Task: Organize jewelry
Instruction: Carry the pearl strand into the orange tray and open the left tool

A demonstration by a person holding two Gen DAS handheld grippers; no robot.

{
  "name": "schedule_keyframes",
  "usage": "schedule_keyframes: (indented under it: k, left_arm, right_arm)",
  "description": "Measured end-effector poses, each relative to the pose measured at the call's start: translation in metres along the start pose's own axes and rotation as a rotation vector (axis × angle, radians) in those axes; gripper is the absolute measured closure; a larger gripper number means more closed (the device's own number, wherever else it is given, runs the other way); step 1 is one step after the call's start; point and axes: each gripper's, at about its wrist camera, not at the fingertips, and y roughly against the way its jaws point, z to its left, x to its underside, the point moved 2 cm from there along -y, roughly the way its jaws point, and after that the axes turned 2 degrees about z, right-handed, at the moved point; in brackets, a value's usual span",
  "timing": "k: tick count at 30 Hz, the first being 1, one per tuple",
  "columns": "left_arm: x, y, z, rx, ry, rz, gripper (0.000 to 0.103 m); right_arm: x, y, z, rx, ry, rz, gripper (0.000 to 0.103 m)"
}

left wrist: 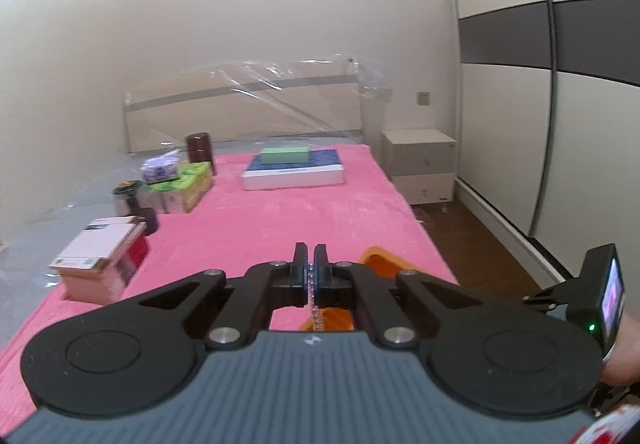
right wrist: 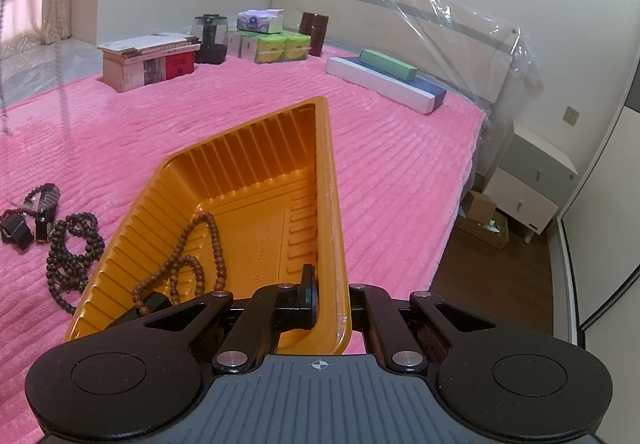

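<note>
My left gripper is shut on a thin silver chain that hangs down between its fingers, above the orange tray. My right gripper is shut on the right rim of the orange tray and holds it on the pink blanket. A brown bead necklace lies inside the tray. A darker bead necklace, a beaded bracelet and small black pieces lie on the blanket left of the tray.
At the back of the bed stand a stack of boxes, a dark kettle, tissue packs, a brown canister and a green box on a flat white box. A nightstand stands at the right.
</note>
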Motion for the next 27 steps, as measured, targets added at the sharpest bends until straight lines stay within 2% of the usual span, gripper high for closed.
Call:
schedule_keyframes:
  k: [10, 16, 20, 27]
  left_arm:
    - [0.024, -0.077, -0.05, 0.136, -0.029, 0.152, 0.101]
    - [0.038, -0.111, -0.064, 0.202, -0.013, 0.219, 0.099]
    - [0.04, -0.115, -0.064, 0.199, -0.008, 0.216, 0.086]
    - [0.059, -0.096, -0.023, 0.102, 0.057, 0.215, 0.084]
  right_arm:
    - [-0.001, -0.001, -0.001, -0.008, -0.006, 0.003, 0.099]
    - [0.0, -0.003, -0.002, -0.009, -0.013, 0.006, 0.099]
    - [0.0, -0.003, -0.003, -0.012, -0.016, 0.007, 0.099]
    - [0.001, -0.003, -0.004, -0.014, -0.018, 0.005, 0.099]
